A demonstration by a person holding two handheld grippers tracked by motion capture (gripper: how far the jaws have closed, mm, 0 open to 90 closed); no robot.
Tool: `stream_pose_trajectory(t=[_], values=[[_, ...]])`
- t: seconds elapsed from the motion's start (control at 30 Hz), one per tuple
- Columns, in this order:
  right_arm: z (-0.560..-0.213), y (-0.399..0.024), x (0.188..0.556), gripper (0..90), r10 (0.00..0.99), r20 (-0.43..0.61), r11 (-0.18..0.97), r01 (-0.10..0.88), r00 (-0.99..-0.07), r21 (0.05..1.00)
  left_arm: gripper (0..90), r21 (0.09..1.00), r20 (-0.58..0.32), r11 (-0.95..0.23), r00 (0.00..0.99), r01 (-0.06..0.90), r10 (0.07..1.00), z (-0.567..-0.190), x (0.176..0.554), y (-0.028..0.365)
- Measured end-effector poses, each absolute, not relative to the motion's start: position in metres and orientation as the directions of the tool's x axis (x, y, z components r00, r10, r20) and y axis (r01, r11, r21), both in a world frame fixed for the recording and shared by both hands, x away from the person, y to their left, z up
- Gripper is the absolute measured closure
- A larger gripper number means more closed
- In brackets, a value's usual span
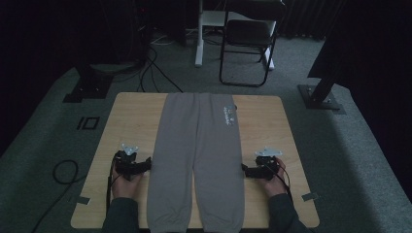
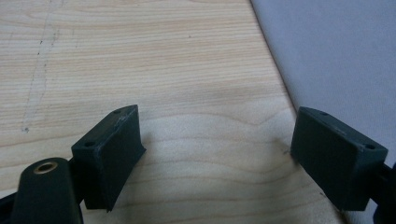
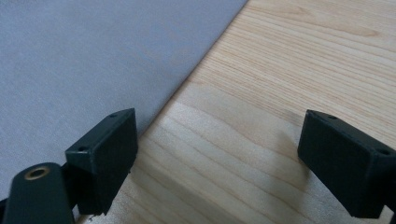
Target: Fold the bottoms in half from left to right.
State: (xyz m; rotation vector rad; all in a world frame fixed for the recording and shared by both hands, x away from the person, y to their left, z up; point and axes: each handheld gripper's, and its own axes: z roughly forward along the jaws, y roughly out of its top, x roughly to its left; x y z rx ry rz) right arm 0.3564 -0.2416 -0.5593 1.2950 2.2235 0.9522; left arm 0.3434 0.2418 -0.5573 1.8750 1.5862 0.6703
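Since the grey sweatpants (image 1: 197, 160) lie flat down the middle of the wooden table (image 1: 131, 116), waistband at the far edge and both legs running toward the person w/ cuffs at the near edge, they look laid out for folding, prob. lengthwise first. That would explain why the two grippers sit where they do: one at each outer side seam, about knee level, mirror positions, both pointing inward at the fabric.

Left gripper (image 1: 145, 166): on the bare wood just beside the left leg's outer edge. In the left gripper view its jaws stand wide apart, nothing between them but table; the right-hand pad (image 2: 336, 158) is at or slightly over the cloth edge (image 2: 336, 56), can't tell if it touches. So released, holding nothing.

Right gripper (image 1: 245, 171): same on the other side, just beside the right leg's outer edge. In the right gripper view its jaws are also spread wide, empty; the left-hand pad (image 3: 105, 156) sits at the fabric border (image 3: 93, 56), the other one over wood. Contact w/ cloth unclear.

Judgement: approach stage, no grasp yet. Next, each gripper prob. needs to slide in so one pad goes under the seam, then pinch. Thin flat cloth on wood may be hard to get under.
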Motion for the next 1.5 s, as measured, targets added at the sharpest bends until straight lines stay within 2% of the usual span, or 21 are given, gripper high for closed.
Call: stream_pose_trajectory(t=[0.17, 0.47, 0.6, 0.77, 1.03, 1.17, 1.23, 1.3, 1.33, 1.37, 1.43, 1.5], values=[[-0.559, -0.242, 0.357, 12.1, 0.868, 0.001, 0.343, 0.600, -0.496, 0.723, 22.8, 0.721, 0.003, -0.113, 0.160, 0.684, 0.987, -0.556, 0.339, 0.246], [-0.559, -0.242, 0.357, 12.2, 0.868, 0.001, 0.343, 0.600, -0.497, 0.723, 47.3, 0.724, -0.013, -0.093, 0.149, 0.684, 0.989, -0.551, 0.326, 0.249], [-0.559, -0.242, 0.357, 12.2, 0.867, 0.000, 0.343, 0.599, -0.497, 0.723, 48.6, 0.765, -0.047, -0.081, 0.180, 0.638, 0.982, -0.539, 0.311, 0.243], [-0.559, -0.242, 0.357, 12.3, 0.868, 0.001, 0.342, 0.600, -0.497, 0.723, 47.5, 0.754, -0.135, -0.049, 0.227, 0.655, 0.965, -0.538, 0.303, 0.233], [-0.559, -0.242, 0.357, 12.4, 0.868, 0.001, 0.342, 0.600, -0.497, 0.723, 45.3, 0.714, -0.082, -0.140, 0.280, 0.686, 0.957, -0.547, 0.300, 0.213], [-0.559, -0.242, 0.356, 12.8, 0.868, 0.001, 0.341, 0.600, -0.496, 0.724, 45.2, 0.699, -0.003, -0.213, 0.301, 0.682, 0.954, -0.551, 0.297, 0.201], [-0.559, -0.242, 0.356, 13.2, 0.869, 0.001, 0.341, 0.600, -0.495, 0.724, 53.6, 0.704, -0.008, -0.212, 0.306, 0.678, 0.952, -0.550, 0.296, 0.201], [-0.559, -0.242, 0.356, 13.4, 0.869, 0.001, 0.340, 0.600, -0.494, 0.724, 70.2, 0.701, -0.011, -0.212, 0.308, 0.681, 0.951, -0.549, 0.296, 0.202], [-0.559, -0.242, 0.355, 13.6, 0.870, 0.001, 0.340, 0.599, -0.494, 0.725, 70.2, 0.693, -0.026, -0.196, 0.296, 0.694, 0.955, -0.548, 0.297, 0.209], [-0.559, -0.242, 0.355, 13.8, 0.869, 0.000, 0.340, 0.599, -0.494, 0.725, 79.4, 0.690, -0.031, -0.186, 0.285, 0.700, 0.958, -0.548, 0.298, 0.214], [-0.559, -0.242, 0.354, 13.9, 0.869, 0.000, 0.340, 0.598, -0.495, 0.726, 85.1, 0.685, -0.050, -0.152, 0.254, 0.712, 0.966, -0.547, 0.299, 0.226], [-0.559, -0.242, 0.353, 14.2, 0.870, 0.000, 0.338, 0.598, -0.493, 0.726, 86.8, 0.683, -0.062, -0.122, 0.224, 0.720, 0.973, -0.547, 0.298, 0.236]])
